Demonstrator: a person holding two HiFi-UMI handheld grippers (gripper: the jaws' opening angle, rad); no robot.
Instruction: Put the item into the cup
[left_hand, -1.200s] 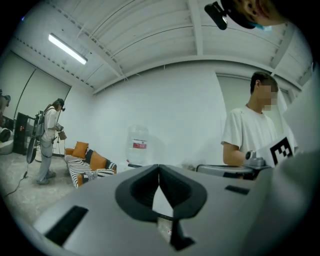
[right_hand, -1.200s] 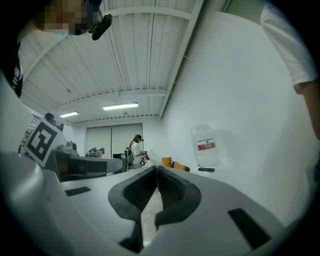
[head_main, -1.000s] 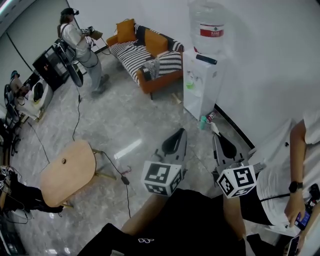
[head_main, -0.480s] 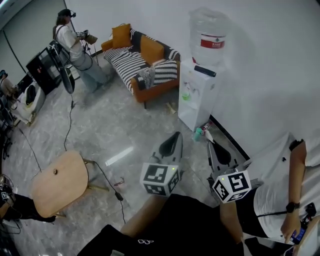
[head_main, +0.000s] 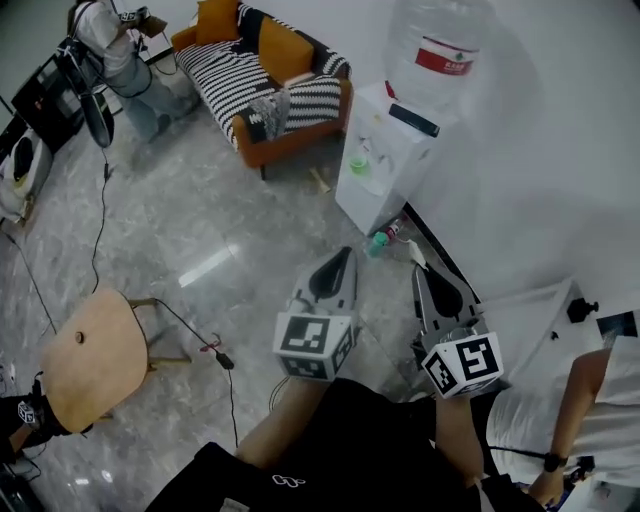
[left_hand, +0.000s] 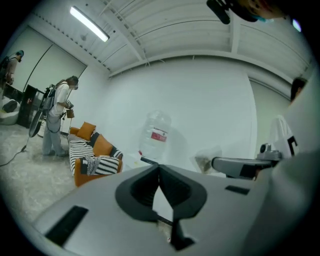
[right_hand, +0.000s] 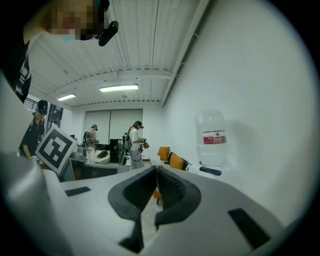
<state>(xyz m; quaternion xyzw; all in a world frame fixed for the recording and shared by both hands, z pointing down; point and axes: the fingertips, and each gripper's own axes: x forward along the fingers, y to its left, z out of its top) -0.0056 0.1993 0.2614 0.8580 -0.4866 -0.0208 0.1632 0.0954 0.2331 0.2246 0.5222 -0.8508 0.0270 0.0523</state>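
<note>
Left gripper (head_main: 342, 254): is hanging in the air over the floor, in front of the water dispenser (head_main: 384, 152) and pointing toward its foot; its jaws are clenched tip to tip and are gripping nothing.
Right gripper (head_main: 421, 270): is hovering just beside the left gripper, on the side nearer the wall, also pointing toward the water dispenser; its jaws are pressing together at the tips with nothing between them.
Marker cubes: one is sitting at the back of each gripper, on the side away from the water dispenser.
Item and cup: I cannot tell either one apart in any view; a small green thing (head_main: 378, 243) is lying on the floor at the foot of the water dispenser, too small to name.
Water bottle (head_main: 440, 58): is standing upside down on top of the water dispenser.
Sofa (head_main: 268, 92): is standing beside the water dispenser, striped, with orange cushions lying on it.
Small wooden table (head_main: 86, 358): is standing well apart from the water dispenser, across the floor (head_main: 200, 200).
Cable (head_main: 101, 215): is trailing over the floor, well away from the water dispenser.
Standing person (head_main: 106, 42): is standing beyond the sofa, far from the water dispenser.
Person in white (head_main: 585, 425): is standing near the right gripper, on the side away from the water dispenser.
</note>
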